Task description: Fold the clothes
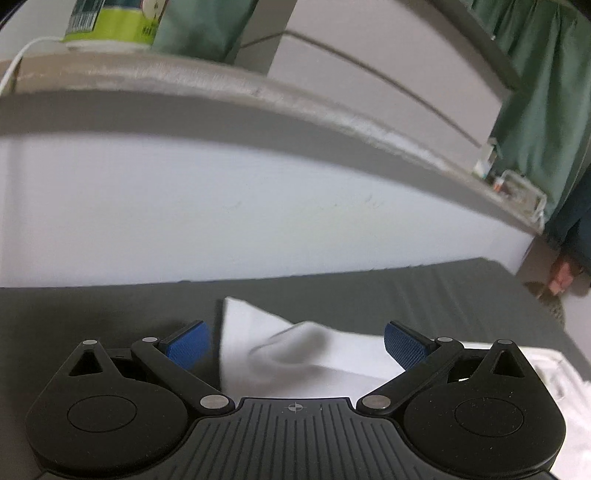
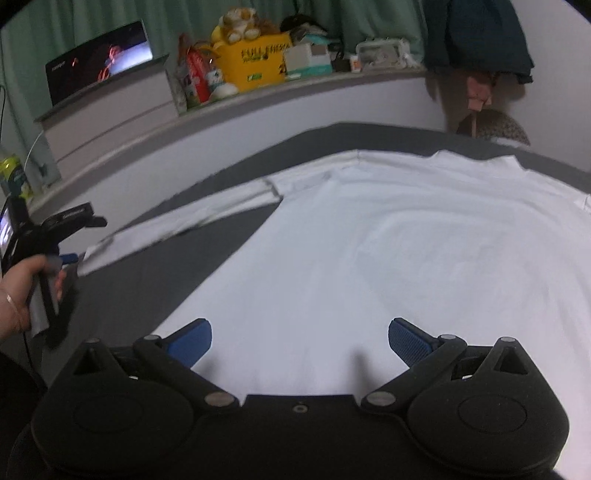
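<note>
A white long-sleeved shirt (image 2: 388, 258) lies spread flat on the dark grey bed cover (image 2: 155, 280). Its left sleeve (image 2: 177, 225) stretches out toward the left. In the left wrist view the sleeve's cuff end (image 1: 295, 354) lies bunched between the blue pads of my left gripper (image 1: 297, 345), which is open around it. The right wrist view shows that left gripper (image 2: 68, 258) held by a hand at the sleeve end. My right gripper (image 2: 299, 341) is open just above the shirt's lower hem, with nothing pinched between its pads.
A white wall with a grey ledge (image 2: 258, 99) runs behind the bed. On the ledge stand a laptop (image 2: 99, 59), a yellow box (image 2: 255, 62) with plush toys, and a green can (image 1: 110, 22). Green curtains (image 1: 546, 92) hang behind. Dark clothing (image 2: 480, 37) hangs at the far right.
</note>
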A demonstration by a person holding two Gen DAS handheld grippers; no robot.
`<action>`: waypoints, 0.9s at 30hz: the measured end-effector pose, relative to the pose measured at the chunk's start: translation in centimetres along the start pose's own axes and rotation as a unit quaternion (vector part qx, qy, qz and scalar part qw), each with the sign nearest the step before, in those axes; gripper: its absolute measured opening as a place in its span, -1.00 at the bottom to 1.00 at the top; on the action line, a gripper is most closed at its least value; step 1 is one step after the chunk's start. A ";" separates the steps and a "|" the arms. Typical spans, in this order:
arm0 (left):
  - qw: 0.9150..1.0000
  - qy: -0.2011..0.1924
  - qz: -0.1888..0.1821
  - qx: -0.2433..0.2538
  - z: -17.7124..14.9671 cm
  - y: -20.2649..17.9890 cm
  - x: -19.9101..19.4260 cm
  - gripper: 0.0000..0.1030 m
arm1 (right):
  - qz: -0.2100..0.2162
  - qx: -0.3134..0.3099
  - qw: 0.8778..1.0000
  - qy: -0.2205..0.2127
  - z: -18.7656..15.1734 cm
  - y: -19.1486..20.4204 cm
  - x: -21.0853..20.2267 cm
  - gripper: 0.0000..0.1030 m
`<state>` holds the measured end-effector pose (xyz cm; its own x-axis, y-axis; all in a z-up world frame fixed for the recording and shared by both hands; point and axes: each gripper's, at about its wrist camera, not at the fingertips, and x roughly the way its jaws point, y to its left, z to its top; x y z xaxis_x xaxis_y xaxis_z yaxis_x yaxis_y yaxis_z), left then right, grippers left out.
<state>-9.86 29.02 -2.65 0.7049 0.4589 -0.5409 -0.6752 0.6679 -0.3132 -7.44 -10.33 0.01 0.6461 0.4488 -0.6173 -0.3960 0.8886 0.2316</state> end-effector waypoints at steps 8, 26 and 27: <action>0.999 -0.007 0.003 -0.052 0.5 2.8 0.9 1.00 | 0.014 0.050 0.998 0.021 -0.5 -0.9 0.8 1.00; 1.000 -0.022 0.012 0.012 1.0 1.6 3.1 0.15 | 0.013 0.086 0.996 0.037 -0.9 -1.8 1.3 1.00; 0.999 -0.020 0.009 0.023 0.9 1.2 3.2 -0.01 | 0.012 0.085 0.996 0.038 -0.9 -1.8 1.3 1.00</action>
<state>-8.19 31.85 -4.02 0.7012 0.4945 -0.5136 -0.6783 0.6847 -0.2667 -6.50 -11.43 -1.93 0.5846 0.4674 -0.6632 -0.2907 0.8838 0.3667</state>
